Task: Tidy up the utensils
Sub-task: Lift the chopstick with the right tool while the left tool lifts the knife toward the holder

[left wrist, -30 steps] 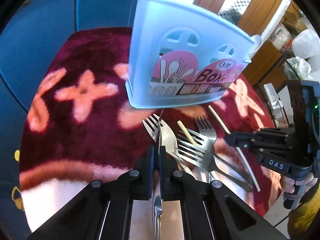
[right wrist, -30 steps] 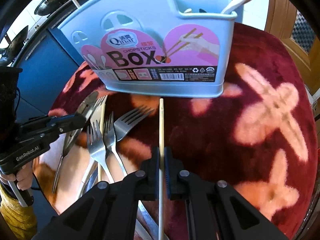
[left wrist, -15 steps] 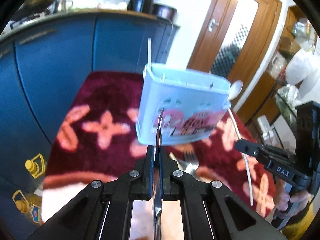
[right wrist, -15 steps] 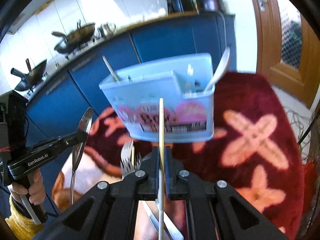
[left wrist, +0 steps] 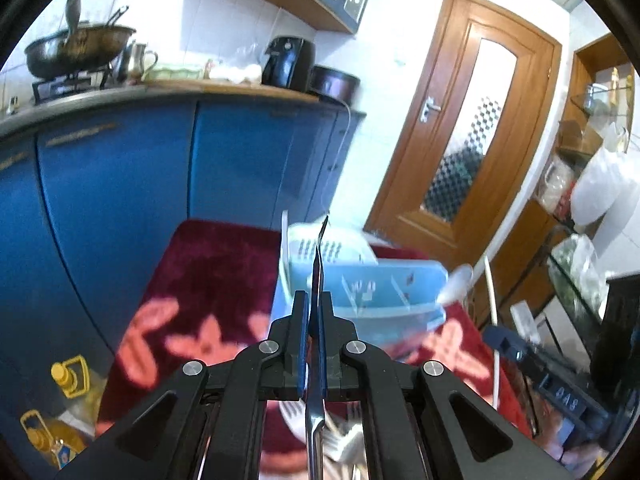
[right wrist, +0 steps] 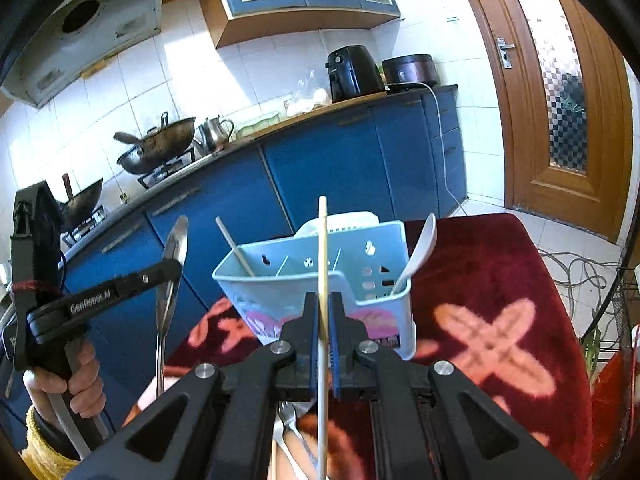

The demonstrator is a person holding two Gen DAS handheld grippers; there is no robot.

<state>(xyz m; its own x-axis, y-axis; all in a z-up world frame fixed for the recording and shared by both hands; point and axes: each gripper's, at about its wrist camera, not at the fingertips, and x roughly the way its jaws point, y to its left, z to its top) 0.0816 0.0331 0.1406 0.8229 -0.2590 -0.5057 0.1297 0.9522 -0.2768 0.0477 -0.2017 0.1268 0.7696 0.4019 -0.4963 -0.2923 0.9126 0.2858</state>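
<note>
open air above the blue caddy (right wrist: 320, 280), a chopstick (right wrist: 236, 246) and white spoon (right wrist: 420, 252) jutting from its ends

The knife (left wrist: 319, 268) handle runs out of the lower edge. The chopstick (right wrist: 322, 280) is also cut off there. The forks (right wrist: 290, 420) are mostly hidden behind the fingers (right wrist: 314, 344). The blue caddy (left wrist: 360, 292) is blurred, its label unreadable.

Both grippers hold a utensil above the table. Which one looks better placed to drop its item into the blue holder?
Right, probably: its chopstick lines up over the holder, while the left gripper's knife hangs beside it.
</note>
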